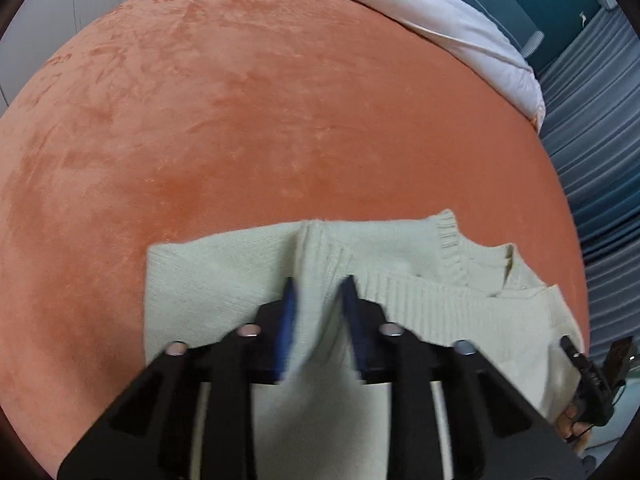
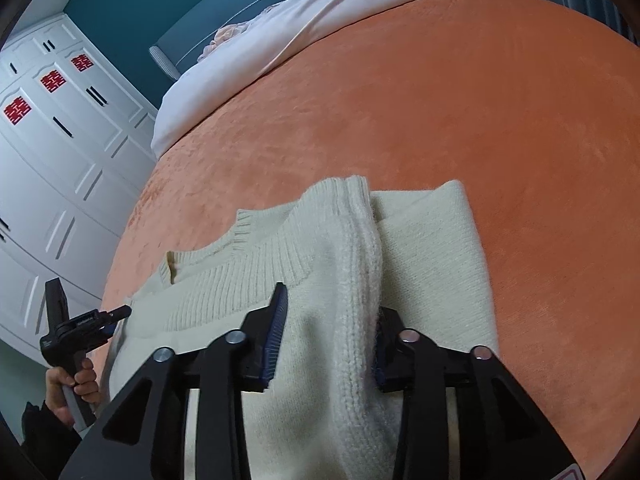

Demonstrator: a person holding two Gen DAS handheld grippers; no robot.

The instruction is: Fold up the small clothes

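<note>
1. Left wrist view showed us the left tool (image 1: pixel 319 286) clamped on a raised fold of the cream sweater (image 1: pixel 224 276), which lay on the orange bed cover (image 1: pixel 280 120).
2. We saw the right tool (image 2: pixel 332 300) gripping a bunched ridge of the same sweater (image 2: pixel 432 240).
3. Only the right wrist view showed us the white wardrobe (image 2: pixel 52 152).

We see a sweater (image 2: pixel 420 240) lying on the bed (image 2: pixel 480 100) near its front edge, a duvet (image 2: pixel 280 28) behind it, and wardrobes (image 2: pixel 60 152) to the left.
</note>
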